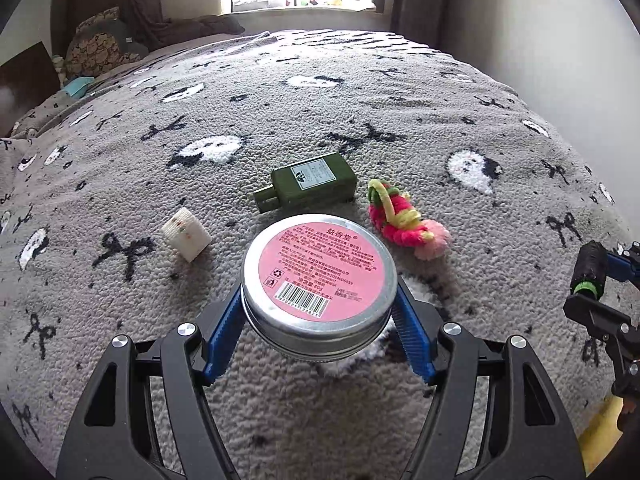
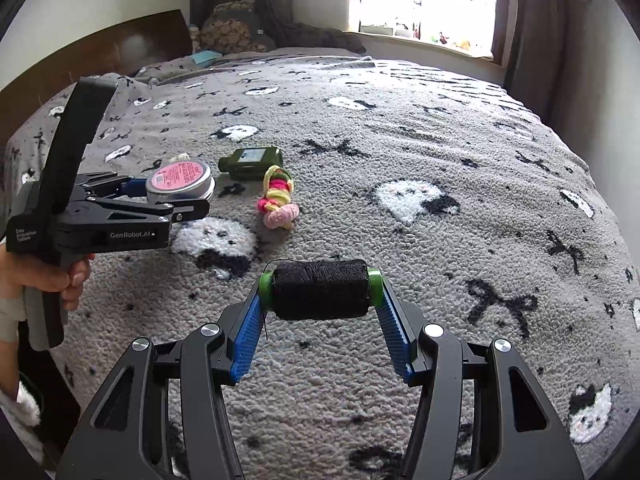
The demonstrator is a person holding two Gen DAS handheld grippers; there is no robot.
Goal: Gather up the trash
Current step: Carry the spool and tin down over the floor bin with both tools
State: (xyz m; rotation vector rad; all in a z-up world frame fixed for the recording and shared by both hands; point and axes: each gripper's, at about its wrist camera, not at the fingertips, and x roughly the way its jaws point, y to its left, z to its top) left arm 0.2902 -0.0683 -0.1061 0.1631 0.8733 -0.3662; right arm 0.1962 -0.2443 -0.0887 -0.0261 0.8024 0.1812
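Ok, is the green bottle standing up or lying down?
Lying down: the green bottle rests on its side on the blanket, label facing up.

Tin (image 1: 319,280) label print too small to read, windowsill trinkets (image 1: 320,0) indistinct

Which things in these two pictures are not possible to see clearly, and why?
- Round tin, left wrist view: underside and contents hidden by its own body; label print too small.
- Green bottle, right wrist view: label too small to read.
- White block, right wrist view: mostly hidden behind the tin.
- Trash container: in neither view.
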